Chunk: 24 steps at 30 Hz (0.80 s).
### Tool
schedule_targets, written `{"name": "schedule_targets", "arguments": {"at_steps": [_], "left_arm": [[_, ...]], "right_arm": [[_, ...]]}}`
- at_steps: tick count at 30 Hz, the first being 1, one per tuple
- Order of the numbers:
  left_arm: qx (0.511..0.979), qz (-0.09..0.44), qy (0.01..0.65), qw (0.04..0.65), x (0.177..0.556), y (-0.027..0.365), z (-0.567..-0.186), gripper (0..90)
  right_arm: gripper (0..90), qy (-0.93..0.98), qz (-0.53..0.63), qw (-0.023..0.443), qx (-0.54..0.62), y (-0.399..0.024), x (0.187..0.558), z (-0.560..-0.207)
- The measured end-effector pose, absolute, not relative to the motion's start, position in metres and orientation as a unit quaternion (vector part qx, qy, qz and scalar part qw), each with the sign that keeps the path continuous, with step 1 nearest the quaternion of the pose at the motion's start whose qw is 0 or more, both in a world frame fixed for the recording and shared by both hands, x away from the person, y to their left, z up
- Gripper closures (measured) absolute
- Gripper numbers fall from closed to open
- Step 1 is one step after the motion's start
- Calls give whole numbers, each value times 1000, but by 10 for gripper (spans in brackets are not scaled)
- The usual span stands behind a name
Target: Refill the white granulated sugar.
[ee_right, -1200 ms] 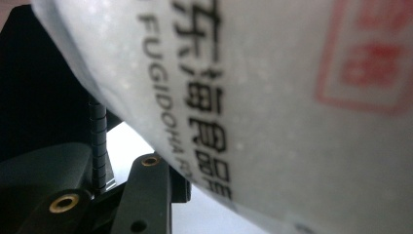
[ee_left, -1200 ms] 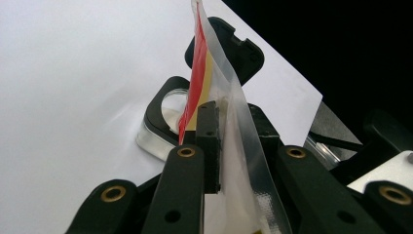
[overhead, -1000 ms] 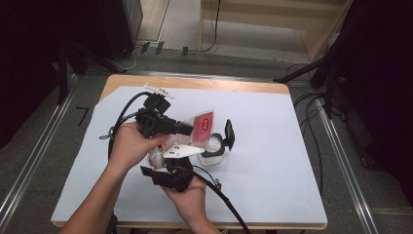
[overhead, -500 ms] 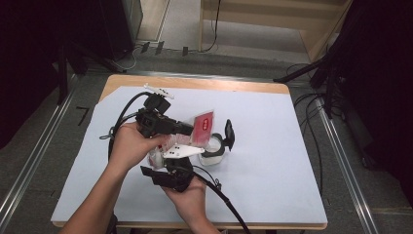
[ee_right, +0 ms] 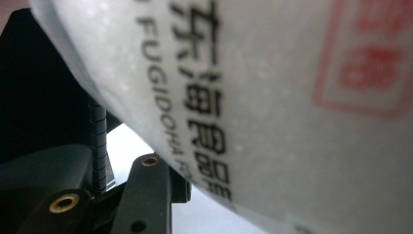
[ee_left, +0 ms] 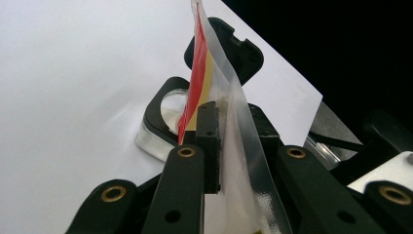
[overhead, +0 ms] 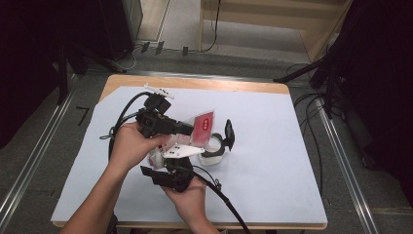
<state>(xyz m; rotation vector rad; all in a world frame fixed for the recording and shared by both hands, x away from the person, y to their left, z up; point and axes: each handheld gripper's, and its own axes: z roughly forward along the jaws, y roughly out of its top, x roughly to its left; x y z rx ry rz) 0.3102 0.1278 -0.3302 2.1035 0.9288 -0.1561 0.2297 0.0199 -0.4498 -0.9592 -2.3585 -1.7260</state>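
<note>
Nearest the person, the right gripper (overhead: 171, 171) sits low at the front of the bench (overhead: 272, 195), its fingers part open around the fat lower end of a plastic bag (overhead: 168, 146); in the right gripper view the bag's (ee_right: 272, 97) white, grain-filled body with black print and a red stamp bulges close over one black finger (ee_right: 146, 195), pressing against it, so the bag is gripped there. Just beyond, the left gripper (overhead: 187, 129) lies across the bag's upper part, pointing towards the right of the high view, its fingers nearly together and pinching the bag's flat top edge; in the left gripper view the clear film with its red and yellow panel (ee_left: 202, 73) stands upright, clamped between the two narrow finger pads (ee_left: 208, 141). The bag is thus lifted off the bench, held at both ends and tilted, with its red-labelled top (overhead: 203, 125) reaching over a small clear container (overhead: 214, 148). That container stands on the white sheet just beyond the left gripper's fingers, its black-rimmed mouth (ee_left: 163, 109) uncovered and its black hinged lid (overhead: 229, 134) flipped up at the far side. Something pale lies inside the container; what it is I cannot tell.
</note>
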Motion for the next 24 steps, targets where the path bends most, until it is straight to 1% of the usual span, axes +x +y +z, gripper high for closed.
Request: {"name": "schedule_targets", "arguments": {"at_steps": [24], "left_arm": [[834, -61, 371, 404, 310, 127, -330, 797]], "right_arm": [[619, -766, -561, 35, -313, 20, 230, -449]]}}
